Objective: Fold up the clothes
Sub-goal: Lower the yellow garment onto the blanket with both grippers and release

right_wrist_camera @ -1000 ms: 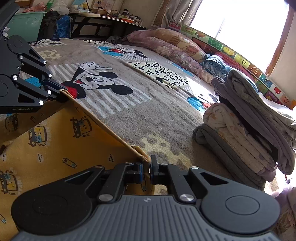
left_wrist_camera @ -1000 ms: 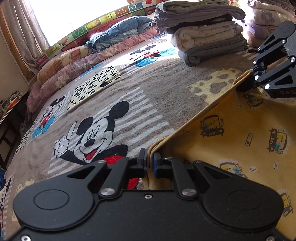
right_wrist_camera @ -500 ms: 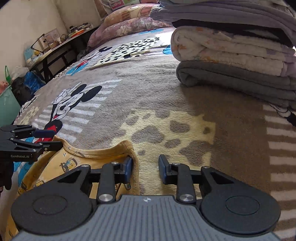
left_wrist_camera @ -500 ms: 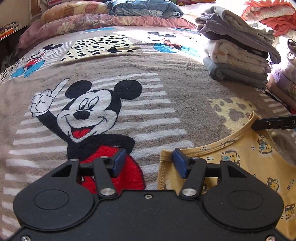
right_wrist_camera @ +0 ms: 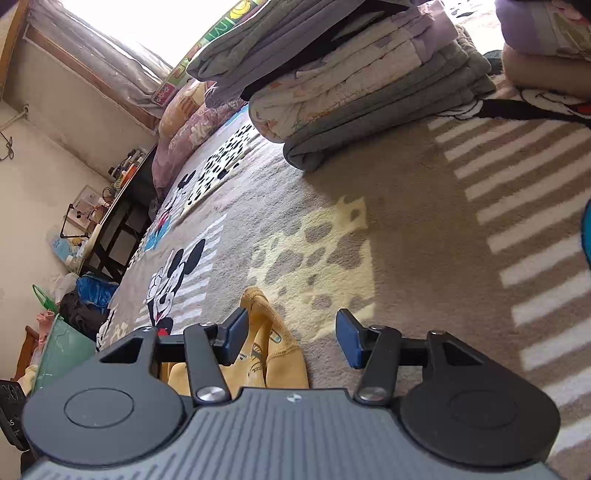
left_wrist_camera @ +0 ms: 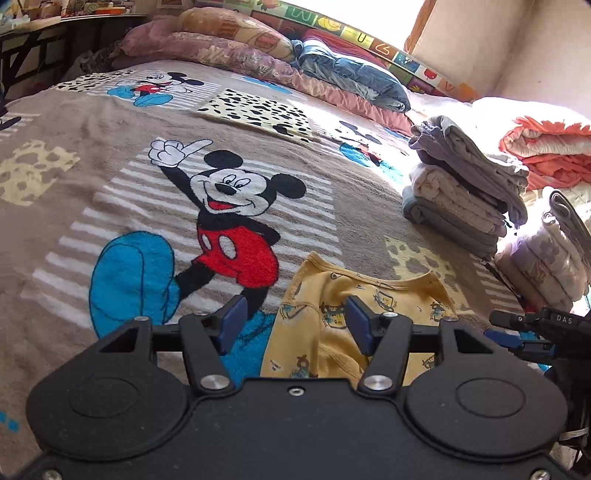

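A grey blanket (left_wrist_camera: 110,155) with cartoon-mouse panels covers the bed. Along its far edge lie pillows (left_wrist_camera: 229,44) and a blue quilt (left_wrist_camera: 354,79), backed by an alphabet mat (left_wrist_camera: 369,37) under a bright window (right_wrist_camera: 155,22) with a curtain (right_wrist_camera: 103,62). At the far right sits an orange bundle (left_wrist_camera: 546,147). At the left a dark desk (right_wrist_camera: 118,210) carries clutter, with a blue bag (right_wrist_camera: 94,290) and a green bin (right_wrist_camera: 62,350) on the floor nearer.

Bright daylight from blown-out window (right_wrist_camera: 147,22), soft shadows, sharp focus, fisheye-warped edges
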### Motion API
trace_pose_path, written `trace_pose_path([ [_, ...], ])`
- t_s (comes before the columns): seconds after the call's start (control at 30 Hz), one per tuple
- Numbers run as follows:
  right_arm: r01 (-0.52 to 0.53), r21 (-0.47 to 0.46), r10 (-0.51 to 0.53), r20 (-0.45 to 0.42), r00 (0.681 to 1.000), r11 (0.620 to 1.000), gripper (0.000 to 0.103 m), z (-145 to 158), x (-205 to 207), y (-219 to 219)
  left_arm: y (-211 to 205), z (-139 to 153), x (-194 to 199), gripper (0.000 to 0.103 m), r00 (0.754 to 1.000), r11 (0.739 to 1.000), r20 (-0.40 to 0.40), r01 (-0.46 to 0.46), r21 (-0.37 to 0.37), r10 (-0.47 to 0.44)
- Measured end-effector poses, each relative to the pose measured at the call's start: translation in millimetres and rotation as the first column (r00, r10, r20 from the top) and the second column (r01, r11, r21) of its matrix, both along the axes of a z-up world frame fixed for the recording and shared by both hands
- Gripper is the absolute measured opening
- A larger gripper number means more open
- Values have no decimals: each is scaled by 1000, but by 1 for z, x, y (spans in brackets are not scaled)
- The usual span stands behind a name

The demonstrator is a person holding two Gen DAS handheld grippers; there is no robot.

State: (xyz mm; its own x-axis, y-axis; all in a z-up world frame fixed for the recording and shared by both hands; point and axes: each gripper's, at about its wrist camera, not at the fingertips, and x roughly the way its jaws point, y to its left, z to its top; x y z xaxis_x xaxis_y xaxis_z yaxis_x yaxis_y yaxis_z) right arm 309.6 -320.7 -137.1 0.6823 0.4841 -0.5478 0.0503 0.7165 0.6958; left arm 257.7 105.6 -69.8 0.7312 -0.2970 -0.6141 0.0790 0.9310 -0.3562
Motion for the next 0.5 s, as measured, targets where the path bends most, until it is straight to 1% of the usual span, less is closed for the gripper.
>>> trace_pose_path([
  [0.13,-12,80,11,19,1000,997,54,-8,-59,-2,17,-5,-49,59,998,995,-15,-58,-81,57],
  [0.2,3,143,-8,36,999,990,54,-15,-92,-4,26,-8,-69,59,996,993,-33,-89,-77,87],
  [0.27,32,218,-43,47,998,975,54,-23,-123,-8,36,-10,-92,59,990,988,-52,-137,-76,133],
  [0.37,85,331,-109,56,992,940,58,-33,-164,-13,50,-14,-127,60,983,974,-77,-174,-142,164],
  [0.4,91,346,-120,63,991,934,59,-36,-175,-13,55,-16,-138,60,982,969,-86,-182,-166,170],
  [0.5,91,337,-120,65,991,937,62,-40,-196,-9,61,-27,-169,60,976,947,-127,-205,-248,178],
])
